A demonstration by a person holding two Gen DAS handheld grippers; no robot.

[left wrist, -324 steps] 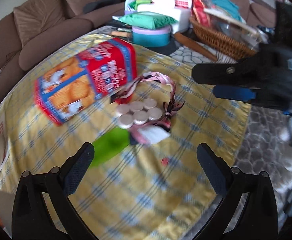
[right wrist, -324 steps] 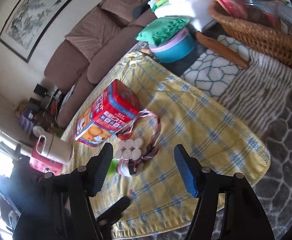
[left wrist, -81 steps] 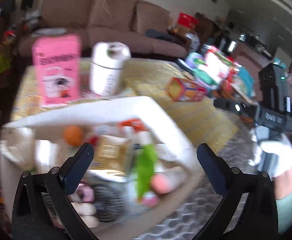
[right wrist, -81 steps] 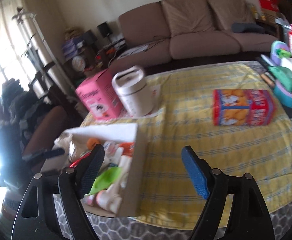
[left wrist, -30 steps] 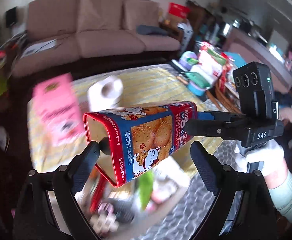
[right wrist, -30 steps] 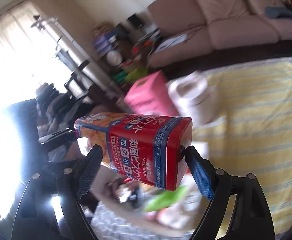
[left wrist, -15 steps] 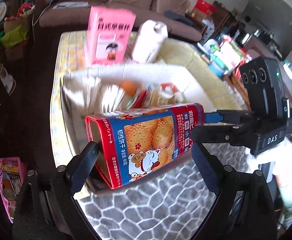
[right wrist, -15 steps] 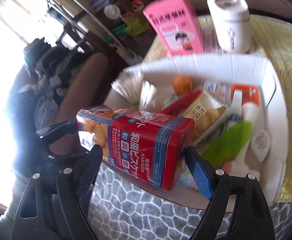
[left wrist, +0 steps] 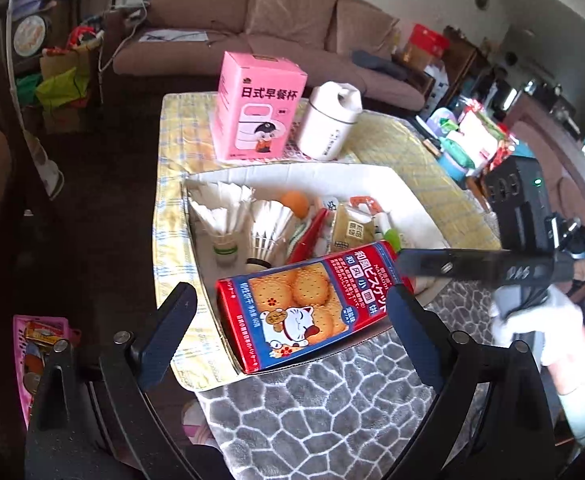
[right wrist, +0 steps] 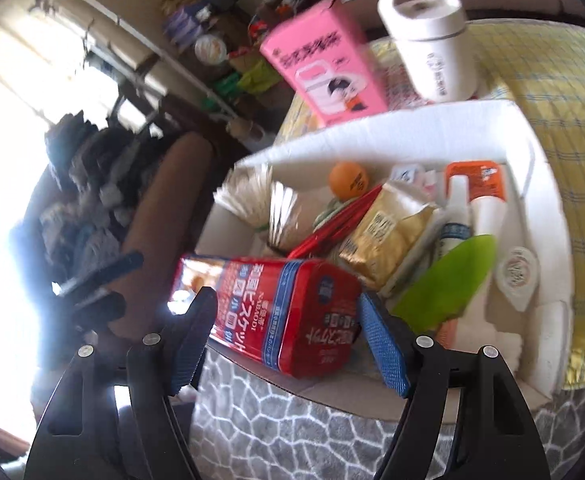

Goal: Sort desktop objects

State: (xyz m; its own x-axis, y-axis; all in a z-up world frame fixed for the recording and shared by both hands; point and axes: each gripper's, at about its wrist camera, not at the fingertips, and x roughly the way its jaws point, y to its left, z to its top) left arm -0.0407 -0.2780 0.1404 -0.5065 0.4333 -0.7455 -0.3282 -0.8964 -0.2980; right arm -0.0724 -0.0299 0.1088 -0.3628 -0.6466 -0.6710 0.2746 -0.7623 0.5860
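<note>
The red and blue biscuit tin (left wrist: 304, 304) (right wrist: 292, 312) lies on its side at the near end of the white box (left wrist: 292, 170) (right wrist: 412, 120). My left gripper (left wrist: 290, 304) straddles the tin lengthwise and is open, with a gap between its left finger (left wrist: 172, 320) and the tin's end. My right gripper (right wrist: 286, 304) is shut on the tin across its far end. In the left wrist view one of its fingers (left wrist: 452, 266) reaches that end from the right, held by a white-gloved hand (left wrist: 532, 320).
The box holds shuttlecocks (left wrist: 224, 216), an orange ball (left wrist: 295, 201), a gold packet (right wrist: 388, 236), a green piece (right wrist: 448, 280) and tubes. Behind it on the yellow checked cloth (left wrist: 404, 160) stand a pink carton (left wrist: 258, 108) and a white flask (left wrist: 330, 124). Below lies a grey patterned rug (left wrist: 332, 408).
The tin has come down from above the box onto its near end. The left gripper's left finger, which touched the tin half a second ago, now stands clear of it.
</note>
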